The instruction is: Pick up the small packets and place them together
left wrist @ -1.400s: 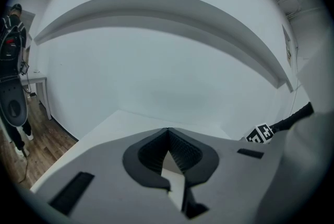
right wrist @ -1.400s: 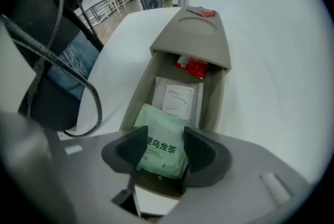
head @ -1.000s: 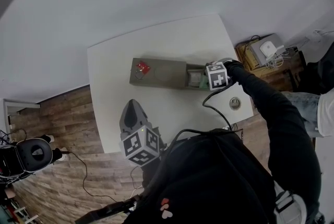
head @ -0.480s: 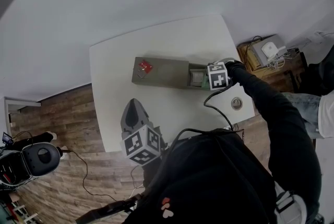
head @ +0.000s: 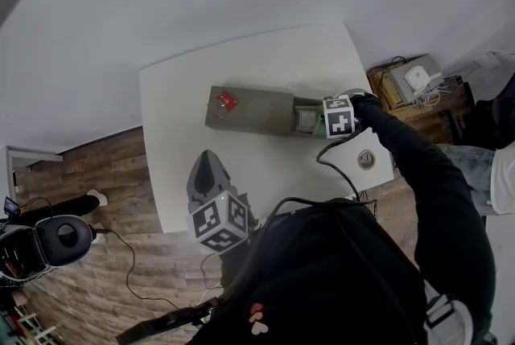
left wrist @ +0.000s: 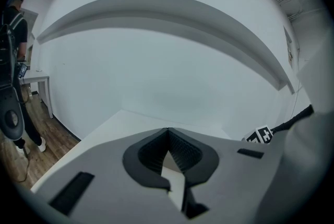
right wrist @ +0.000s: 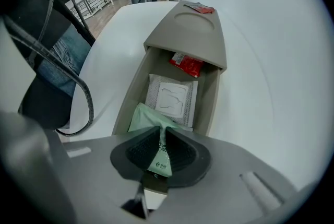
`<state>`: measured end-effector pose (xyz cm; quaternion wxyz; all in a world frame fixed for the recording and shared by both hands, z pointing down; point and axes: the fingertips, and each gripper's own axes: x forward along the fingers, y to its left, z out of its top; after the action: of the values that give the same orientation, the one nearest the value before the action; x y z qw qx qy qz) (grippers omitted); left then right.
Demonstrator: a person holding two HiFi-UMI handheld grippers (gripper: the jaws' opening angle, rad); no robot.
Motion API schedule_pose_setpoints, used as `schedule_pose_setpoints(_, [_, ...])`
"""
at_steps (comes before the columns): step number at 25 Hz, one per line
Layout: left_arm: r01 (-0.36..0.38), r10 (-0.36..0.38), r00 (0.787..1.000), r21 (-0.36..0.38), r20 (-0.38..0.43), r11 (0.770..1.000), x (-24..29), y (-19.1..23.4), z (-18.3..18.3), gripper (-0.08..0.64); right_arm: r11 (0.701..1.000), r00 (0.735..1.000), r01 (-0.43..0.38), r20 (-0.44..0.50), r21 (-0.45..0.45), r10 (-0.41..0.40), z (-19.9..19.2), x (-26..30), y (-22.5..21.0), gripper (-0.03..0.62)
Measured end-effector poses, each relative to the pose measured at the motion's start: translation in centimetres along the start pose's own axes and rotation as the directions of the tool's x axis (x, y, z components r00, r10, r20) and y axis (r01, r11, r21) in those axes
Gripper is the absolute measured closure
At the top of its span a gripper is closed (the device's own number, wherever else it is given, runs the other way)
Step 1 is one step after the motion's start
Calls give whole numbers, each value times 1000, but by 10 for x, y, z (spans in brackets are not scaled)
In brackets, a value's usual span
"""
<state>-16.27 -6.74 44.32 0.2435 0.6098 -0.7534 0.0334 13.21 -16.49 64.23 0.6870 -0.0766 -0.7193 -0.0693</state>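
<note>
A long taupe box (head: 257, 112) lies on the white table (head: 185, 174), its right end open. My right gripper (right wrist: 160, 147) points down into that open compartment. Its jaws have just been closing and now pinch a pale green packet (right wrist: 151, 121) by its top edge. Under the green packet lies a white packet (right wrist: 171, 98), and a red packet (right wrist: 187, 65) sits farther in, half under the lid. Another red packet (head: 224, 101) rests on the lid's far end. My left gripper (head: 206, 162) hovers at the table's near edge, shut and empty, its tips (left wrist: 167, 131) meeting.
A round grommet (head: 366, 159) and a black cable (head: 330, 166) lie on the table near my right arm. A white wall runs close behind the table. A low cabinet with devices (head: 410, 82) stands at the right, and a person (left wrist: 15, 19) stands at the far left.
Both grippers stay where they were; the right one remains over the box's open end. A person's leg has come into view on the wooden floor at the left.
</note>
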Motion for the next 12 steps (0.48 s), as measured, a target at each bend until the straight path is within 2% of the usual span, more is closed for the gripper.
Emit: schedule_pose_setpoints(12, [13, -13, 1000, 3, 0, 1000, -1, -3, 0, 560, 999, 998, 3, 56, 44, -6, 1, -25, 1, 563])
